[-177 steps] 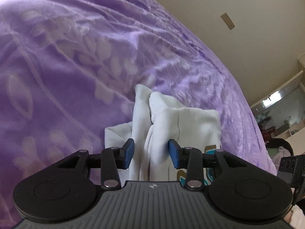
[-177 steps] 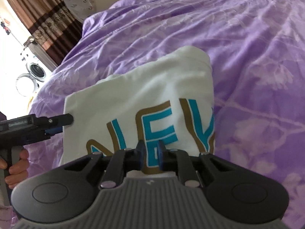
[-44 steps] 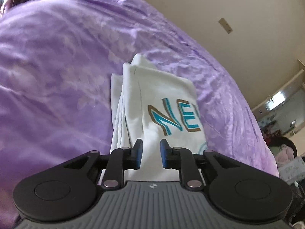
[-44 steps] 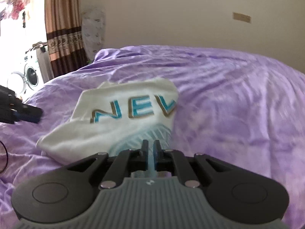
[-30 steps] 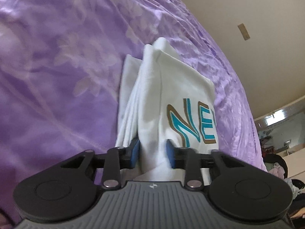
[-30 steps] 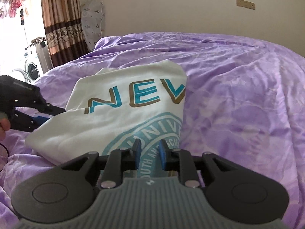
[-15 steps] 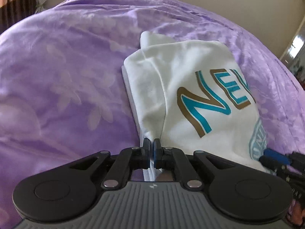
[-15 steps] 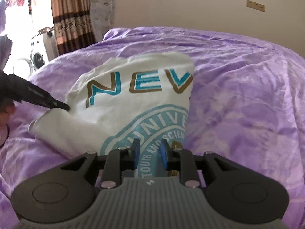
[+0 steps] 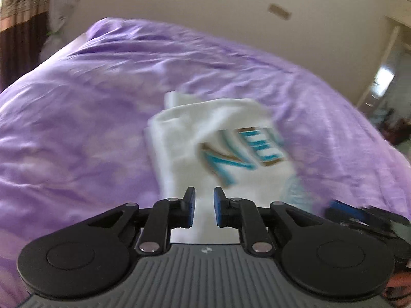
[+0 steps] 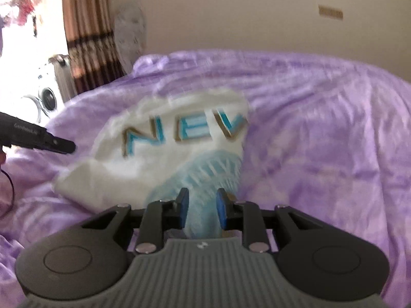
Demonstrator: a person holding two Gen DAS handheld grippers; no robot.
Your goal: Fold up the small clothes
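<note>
the white shirt lies folded on the purple bed, around the middle of the cover, with the teal and gold letters "nev" facing up and a pale blue round print below them. both views are blurred by motion.

the right tool sits at the shirt's near edge. a bunch of the printed cloth rises between its blue pads and fills the gap, so the tool grips the shirt there.

the left tool has just been opening. in its own view the pads stand a little apart with white cloth seen behind the gap, but the cloth looks to lie below and not pressed, so the tool is open and holds nothing. in the right view the left tool shows as a dark tip at the left, just beside the shirt's left edge and clear of it, over the bed.

in the left view the right tool appears at the right edge, at the shirt's near right corner.

behind the bed stands a plain wall with a small plate. a brown curtain and a washer are at the left.
</note>
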